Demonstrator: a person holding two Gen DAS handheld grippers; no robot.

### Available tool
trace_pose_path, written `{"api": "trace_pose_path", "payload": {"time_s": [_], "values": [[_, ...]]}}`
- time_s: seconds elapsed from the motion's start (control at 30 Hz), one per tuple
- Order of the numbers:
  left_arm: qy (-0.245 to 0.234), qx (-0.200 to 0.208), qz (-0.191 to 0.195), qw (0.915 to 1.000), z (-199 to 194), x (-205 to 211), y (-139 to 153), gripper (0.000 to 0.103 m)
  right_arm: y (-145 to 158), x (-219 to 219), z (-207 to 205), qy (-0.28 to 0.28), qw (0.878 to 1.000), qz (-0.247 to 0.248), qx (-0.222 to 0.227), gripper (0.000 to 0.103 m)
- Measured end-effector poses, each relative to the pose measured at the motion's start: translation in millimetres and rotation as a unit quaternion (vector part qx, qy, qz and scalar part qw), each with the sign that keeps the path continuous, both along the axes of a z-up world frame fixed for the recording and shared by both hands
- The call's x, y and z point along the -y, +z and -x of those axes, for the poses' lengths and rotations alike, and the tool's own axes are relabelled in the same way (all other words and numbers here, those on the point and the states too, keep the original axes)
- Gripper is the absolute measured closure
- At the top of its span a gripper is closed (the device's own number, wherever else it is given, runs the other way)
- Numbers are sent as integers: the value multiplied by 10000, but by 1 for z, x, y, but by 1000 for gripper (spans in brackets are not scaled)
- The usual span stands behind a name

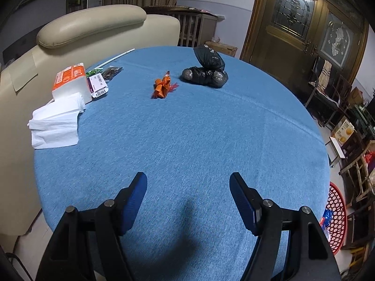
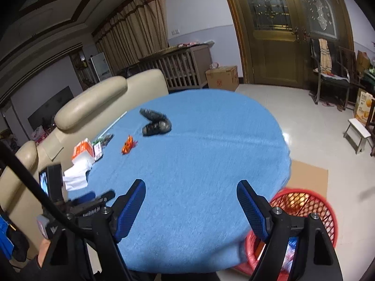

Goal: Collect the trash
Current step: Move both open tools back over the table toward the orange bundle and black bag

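A crumpled orange wrapper [image 1: 162, 86] lies on the round blue table [image 1: 187, 140], far from both grippers; it also shows in the right wrist view [image 2: 128, 147]. A knotted black plastic bag [image 1: 207, 69] lies behind it, also in the right wrist view [image 2: 155, 125]. A red mesh trash basket [image 2: 302, 210] stands on the floor by the table's right edge, with scraps inside; it also shows in the left wrist view [image 1: 336, 217]. My left gripper [image 1: 188, 178] is open and empty over the near table. My right gripper [image 2: 191, 185] is open and empty, above the table's near right edge.
An orange tissue pack [image 1: 71, 82] with loose white tissues [image 1: 56, 124], small packets [image 1: 100, 84] and a white straw [image 1: 117, 57] lie at the table's left. A beige sofa [image 1: 89, 28] stands behind. Chairs, boxes and a white stool [image 2: 357, 133] stand at the right.
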State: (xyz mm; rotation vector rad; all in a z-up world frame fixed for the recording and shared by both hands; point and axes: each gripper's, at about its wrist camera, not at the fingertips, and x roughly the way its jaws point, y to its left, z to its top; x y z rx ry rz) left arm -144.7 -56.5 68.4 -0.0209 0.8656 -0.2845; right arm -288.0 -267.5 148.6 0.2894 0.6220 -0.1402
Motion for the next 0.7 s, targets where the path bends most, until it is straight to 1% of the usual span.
{"api": "trace_pose_path", "payload": {"time_s": [0.1,0.13,0.17,0.23,0.27,0.3,0.33,0.4,0.5,0.53,0.6,0.7], "values": [[26,30,36,10000,3,-5,2,30,26,11,-4,-43,9999,30,157,20],[32,38,41,10000,4,-7,3,30,42,16,-6,-105,9995,139,270,20],[42,44,33,10000,4,-8,3,30,52,18,-6,-143,9991,207,355,20],[77,54,22,10000,5,-11,3,30,77,24,-7,-265,9971,315,635,15],[109,52,22,9999,4,-13,3,30,83,25,-7,-294,9965,318,709,12],[147,42,18,9999,2,-15,2,30,87,26,-8,-309,9961,307,773,6],[169,29,13,9999,1,-17,1,30,87,25,-9,-294,9960,282,797,5],[222,-25,-24,9997,-3,-18,-2,30,73,20,-16,-176,9976,151,654,5],[240,-77,-109,9996,-9,-17,-7,30,37,8,-28,36,9998,23,214,5],[229,-91,-137,9996,-10,-15,-8,30,19,3,-33,108,9999,-63,-4,5],[201,-110,-205,9995,-14,-12,-11,30,-7,-5,-40,211,9991,-213,-305,5],[168,-121,-293,9994,-21,-6,-13,30,-35,-12,-47,321,9974,-290,-583,5]]}}
